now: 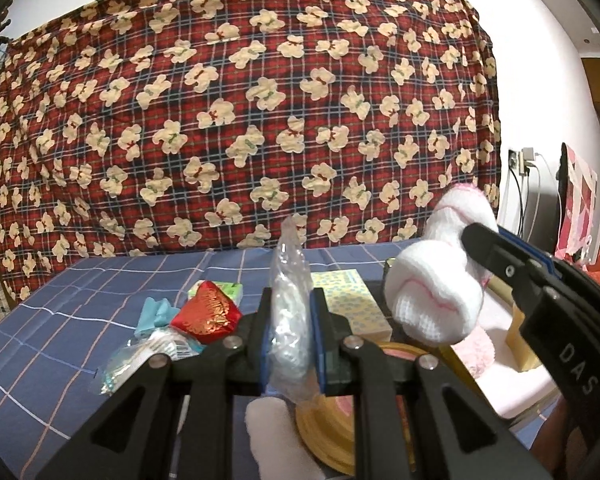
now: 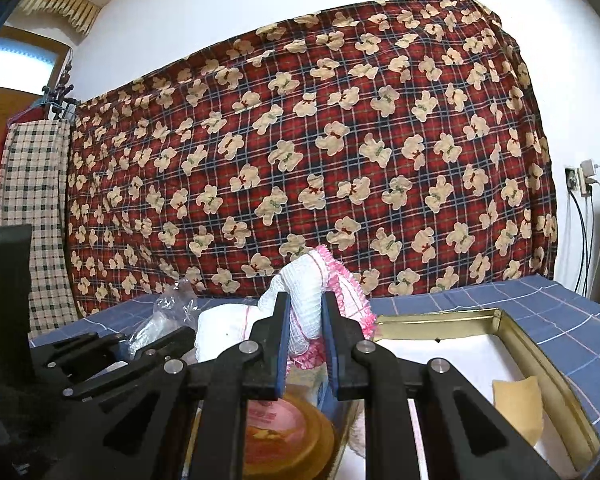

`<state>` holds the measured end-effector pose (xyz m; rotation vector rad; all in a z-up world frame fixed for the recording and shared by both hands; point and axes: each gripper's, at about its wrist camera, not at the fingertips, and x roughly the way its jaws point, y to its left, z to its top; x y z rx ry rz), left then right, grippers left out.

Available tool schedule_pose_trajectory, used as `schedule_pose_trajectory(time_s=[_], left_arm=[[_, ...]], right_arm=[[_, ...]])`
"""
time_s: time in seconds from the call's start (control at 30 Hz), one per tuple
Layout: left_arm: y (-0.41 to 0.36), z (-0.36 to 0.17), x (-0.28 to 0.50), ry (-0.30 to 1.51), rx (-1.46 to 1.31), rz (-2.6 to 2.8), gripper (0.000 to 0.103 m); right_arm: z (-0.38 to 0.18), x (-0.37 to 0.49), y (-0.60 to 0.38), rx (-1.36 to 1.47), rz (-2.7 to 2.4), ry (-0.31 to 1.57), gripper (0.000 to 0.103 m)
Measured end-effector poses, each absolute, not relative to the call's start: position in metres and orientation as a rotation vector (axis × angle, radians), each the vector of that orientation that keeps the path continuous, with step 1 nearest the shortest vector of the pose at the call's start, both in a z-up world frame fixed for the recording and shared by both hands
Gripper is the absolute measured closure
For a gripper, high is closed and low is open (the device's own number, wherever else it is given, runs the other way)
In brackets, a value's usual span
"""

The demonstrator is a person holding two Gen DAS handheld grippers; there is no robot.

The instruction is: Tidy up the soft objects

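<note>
Socks (image 1: 436,300) pinched in our right gripper (image 2: 305,320), fingers clenched on cloth, held above tin (image 2: 540,376) so we judge drop into it next. Left gripper (image 1: 290,320) grips plastic bag (image 1: 288,312), upright, just left of tin, kept clear of socks. Tin's right half bare, sponge (image 2: 516,404) inside; its gold rim to clear. Bed (image 1: 60,360) left of tin cluttered with packets (image 1: 206,312).

Bare blue sheet (image 1: 60,340) left — clutter (image 1: 204,312) centre
</note>
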<state>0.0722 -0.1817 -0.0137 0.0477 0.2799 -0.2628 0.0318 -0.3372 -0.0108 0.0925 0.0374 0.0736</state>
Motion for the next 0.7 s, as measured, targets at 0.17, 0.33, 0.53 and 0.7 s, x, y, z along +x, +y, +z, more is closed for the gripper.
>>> schedule_pose_trajectory(time_s=[0.17, 0.33, 0.53, 0.7], left_arm=[[-0.190, -0.014, 0.074, 0.288, 0.050, -0.272, 0.088], [-0.203, -0.013, 0.072, 0.304, 0.050, -0.310, 0.088], [-0.225, 0.002, 0.074, 0.337, 0.049, -0.405, 0.088], [-0.250, 0.017, 0.076, 0.366, 0.065, -0.503, 0.088]], right_arm=[[-0.012, 0.029, -0.343, 0.091, 0.069, 0.034, 0.085], [-0.008, 0.026, -0.355, 0.094, 0.055, 0.032, 0.085], [0.006, 0.024, -0.393, 0.142, 0.038, 0.062, 0.085], [0.017, 0.031, -0.423, 0.145, 0.021, 0.121, 0.085]])
